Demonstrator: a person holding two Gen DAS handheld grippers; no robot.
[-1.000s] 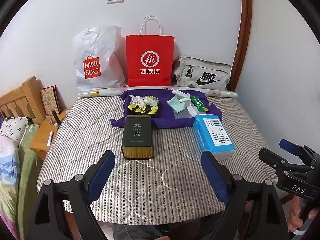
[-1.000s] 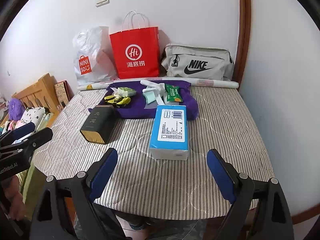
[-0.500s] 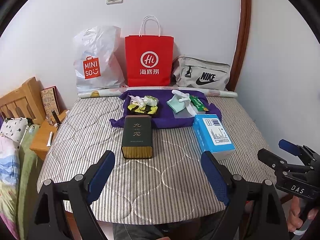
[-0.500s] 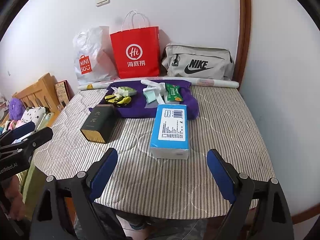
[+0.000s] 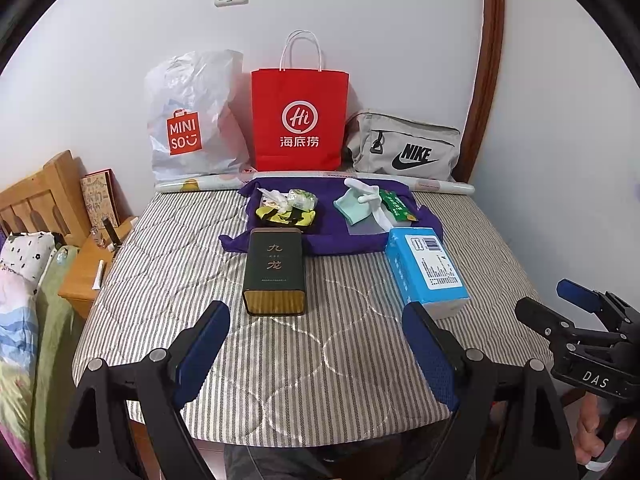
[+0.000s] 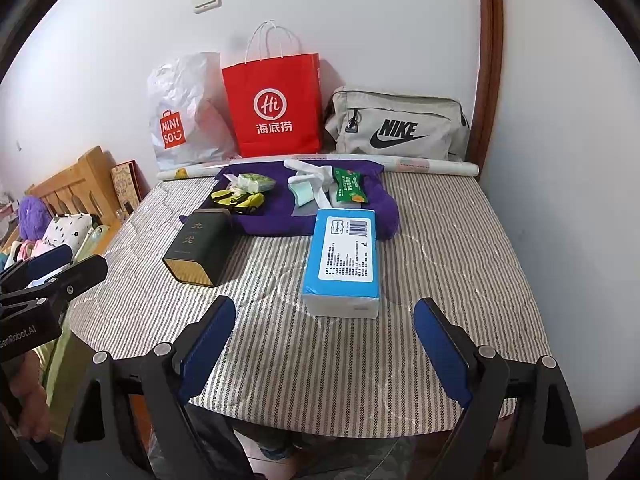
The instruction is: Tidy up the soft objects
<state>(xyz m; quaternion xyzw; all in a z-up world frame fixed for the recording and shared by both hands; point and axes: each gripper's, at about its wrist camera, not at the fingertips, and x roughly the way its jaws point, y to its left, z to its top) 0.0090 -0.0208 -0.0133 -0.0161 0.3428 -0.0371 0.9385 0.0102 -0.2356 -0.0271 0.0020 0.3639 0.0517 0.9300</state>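
On the striped mattress point(image 5: 168, 264), seen from the left wrist, a purple cloth point(image 5: 332, 236) lies spread near the far edge. A yellow and black sock bundle point(image 5: 286, 216) and a small white and green packet point(image 5: 296, 199) rest on the cloth's left half; a mint glove point(image 5: 352, 206) and a green wipes pack point(image 5: 396, 204) rest on its right half. A dark tin point(image 5: 274, 270) lies just nearer than the cloth, its far end at the cloth's edge. A blue tissue pack point(image 5: 426, 268) lies at the cloth's near right corner. Behind the cloth a white plastic bag point(image 5: 192, 120), a red paper bag point(image 5: 300, 120) and a grey pouch point(image 5: 404, 148) stand against the wall. The left gripper point(image 5: 316, 344) hovers with its jaws wide apart and empty; the cloth and its soft things lie well beyond the blue pads, past the tin. The right gripper point(image 5: 576, 300) shows at the right edge, held by a hand point(image 5: 596, 428).

From the right wrist, the tissue pack point(image 6: 344, 256) lies straight ahead, its far end touching the cloth point(image 6: 280, 216). The tin point(image 6: 200, 246) sits left of the cloth's near edge. The right gripper point(image 6: 324, 340) is wide open with nothing between the pads; the tissue pack's near end sits just beyond them, and the cloth lies farther off. The left gripper point(image 6: 56, 268) shows at the left edge.
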